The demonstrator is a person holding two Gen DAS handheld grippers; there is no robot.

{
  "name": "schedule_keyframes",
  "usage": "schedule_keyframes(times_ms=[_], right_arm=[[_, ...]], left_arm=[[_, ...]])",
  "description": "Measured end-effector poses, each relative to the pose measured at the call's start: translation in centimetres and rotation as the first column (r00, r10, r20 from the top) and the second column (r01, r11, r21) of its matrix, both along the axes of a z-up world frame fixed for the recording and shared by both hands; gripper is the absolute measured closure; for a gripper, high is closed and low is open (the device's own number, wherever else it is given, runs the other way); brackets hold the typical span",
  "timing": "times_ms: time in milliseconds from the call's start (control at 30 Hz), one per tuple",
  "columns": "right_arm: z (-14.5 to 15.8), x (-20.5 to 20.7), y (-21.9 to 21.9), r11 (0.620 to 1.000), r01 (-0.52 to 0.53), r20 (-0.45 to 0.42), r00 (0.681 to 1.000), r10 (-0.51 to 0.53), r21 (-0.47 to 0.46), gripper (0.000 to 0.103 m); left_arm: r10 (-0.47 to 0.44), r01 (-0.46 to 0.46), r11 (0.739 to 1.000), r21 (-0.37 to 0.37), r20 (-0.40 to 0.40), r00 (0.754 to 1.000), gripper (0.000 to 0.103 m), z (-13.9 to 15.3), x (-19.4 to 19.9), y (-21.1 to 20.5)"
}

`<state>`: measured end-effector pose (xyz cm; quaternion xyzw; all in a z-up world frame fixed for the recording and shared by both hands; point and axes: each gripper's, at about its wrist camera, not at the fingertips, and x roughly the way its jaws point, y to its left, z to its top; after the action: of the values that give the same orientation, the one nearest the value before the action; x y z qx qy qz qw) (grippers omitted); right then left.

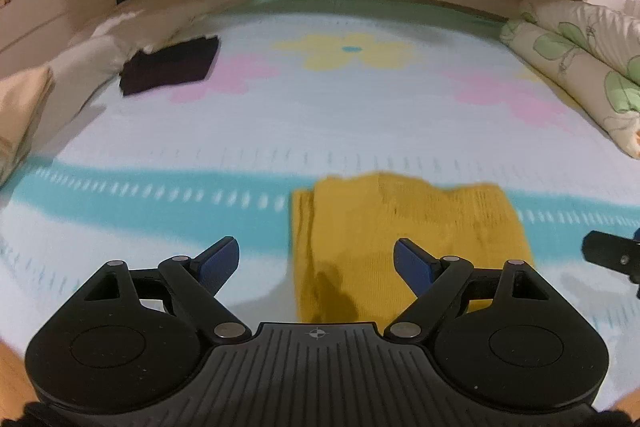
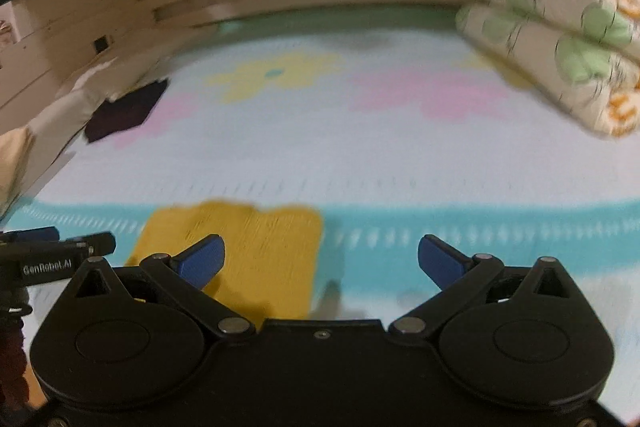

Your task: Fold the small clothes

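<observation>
Now a mustard-yellow knit garment, folded flat on the bed mat, both grippers' jaws apart, empty.

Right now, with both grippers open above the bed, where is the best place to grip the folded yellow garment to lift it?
Probably the near edge of the yellow garment, coming from the near side. It lies flat on the mat and that edge faces both the open left gripper and right gripper.

Mustard-yellow knit garment folded into rough rectangle; flat on bedspread's teal stripe
</observation>
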<state>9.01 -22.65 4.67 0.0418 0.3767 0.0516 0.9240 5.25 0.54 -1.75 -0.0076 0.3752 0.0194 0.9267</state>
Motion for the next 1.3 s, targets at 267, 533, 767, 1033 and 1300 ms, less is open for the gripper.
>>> schedule_keyframes(times_ms=[267, 533, 767, 1033, 1300], right_arm=[[-0.5, -4.6, 1.4, 0.999, -0.040, -0.005, 0.999, 0.040, -0.003, 0.001], [-0.4, -8.1, 2.6, 1.000, -0.018, 0.022, 1.000, 0.018, -0.014, 0.001], [-1.0, -10.0, 3.1, 1.000, -0.016, -0.002, 1.000, 0.016, 0.006, 0.001], [-2.1, -10.3, 3.4, 1.000, 0.007, -0.058, 0.998, -0.006, 0.013, 0.001], [-2.8, -10.1, 3.3, 0.999, 0.044, -0.087, 0.995, -0.044, 0.007, 0.001]], left_arm=[[-0.024, 0.024, 1.000, -0.012, -0.021, 0.999, 0.018, -0.8, -4.3, 0.3], [-0.018, 0.017, 0.999, -0.035, -0.020, 1.000, 0.018, -1.1, -6.6, 0.7], [-0.005, 0.004, 0.999, -0.033, -0.049, 0.999, 0.018, -1.9, -8.1, 0.3], [-0.026, 0.025, 1.000, -0.004, -0.063, 0.998, 0.018, -2.6, -8.6, -0.7], [-0.049, 0.050, 0.999, 0.017, -0.066, 0.997, 0.019, -3.0, -8.5, -1.2]])
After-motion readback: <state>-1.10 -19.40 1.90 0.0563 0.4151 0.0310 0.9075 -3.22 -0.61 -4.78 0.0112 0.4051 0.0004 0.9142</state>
